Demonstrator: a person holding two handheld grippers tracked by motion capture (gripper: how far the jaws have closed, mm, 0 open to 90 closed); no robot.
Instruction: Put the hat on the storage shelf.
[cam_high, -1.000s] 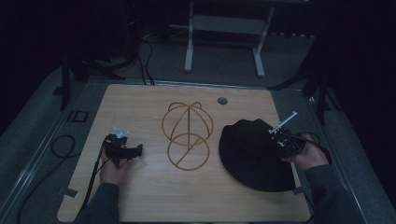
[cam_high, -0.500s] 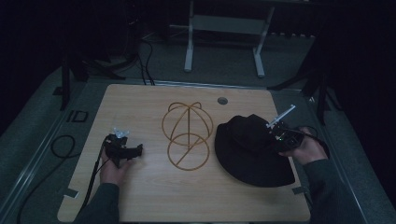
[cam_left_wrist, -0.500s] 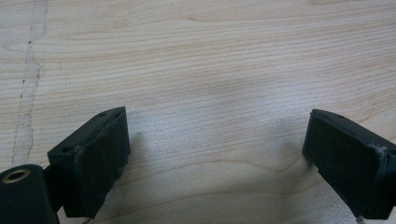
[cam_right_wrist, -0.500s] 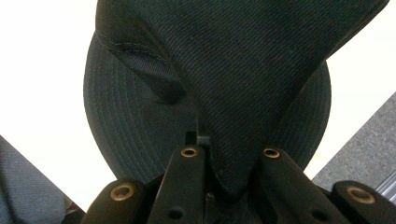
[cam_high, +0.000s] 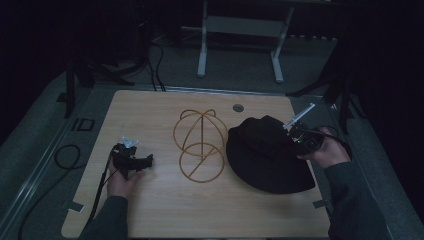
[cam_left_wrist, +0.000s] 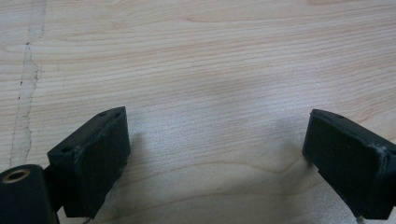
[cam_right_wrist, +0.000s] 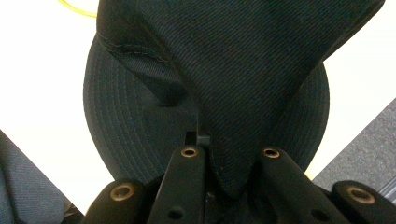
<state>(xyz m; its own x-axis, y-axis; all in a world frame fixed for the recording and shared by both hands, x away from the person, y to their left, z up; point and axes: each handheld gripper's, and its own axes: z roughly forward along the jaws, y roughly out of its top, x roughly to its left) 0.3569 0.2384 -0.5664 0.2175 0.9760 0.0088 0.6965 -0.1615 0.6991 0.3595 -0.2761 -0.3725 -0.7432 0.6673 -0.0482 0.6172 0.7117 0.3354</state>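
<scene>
At 3 o'clock on the light wooden surface (cam_high: 165, 210), your right gripper (cam_high: 299, 139) is clamped shut on the black fabric bucket hat (cam_high: 265, 155). The right gripper view shows it clearly: a fold of the hat (cam_right_wrist: 219, 93) is pinched between the two black jaws, w/ the crown cloth pulled up into a peak and the stitched round brim spread out below it on the surface. From the high view the hat sits on the right half of the surface, its brim edge just beside the gold-coloured wire hat frame (cam_high: 201, 145), which lies at centre; can't tell if they touch. The frame's dome part points toward 12 o'clock, its round ring toward 6. Your right hand (cam_high: 327, 152) wraps the gripper body at the hat's 3 o'clock rim, gripper aimed toward 9 o'clock.

Your left gripper (cam_high: 132, 159) is at 9 o'clock, well apart from frame & hat, held low over the surface. In the left gripper view its jaws stand wide apart w/ bare wood grain (cam_left_wrist: 210, 93) between them, so it's open and holding nothing. Your left hand (cam_high: 122, 180) sits behind it toward 6 o'clock. A small round grommet (cam_high: 238, 107) sits in the surface near 12 o'clock, apart from the frame.
</scene>
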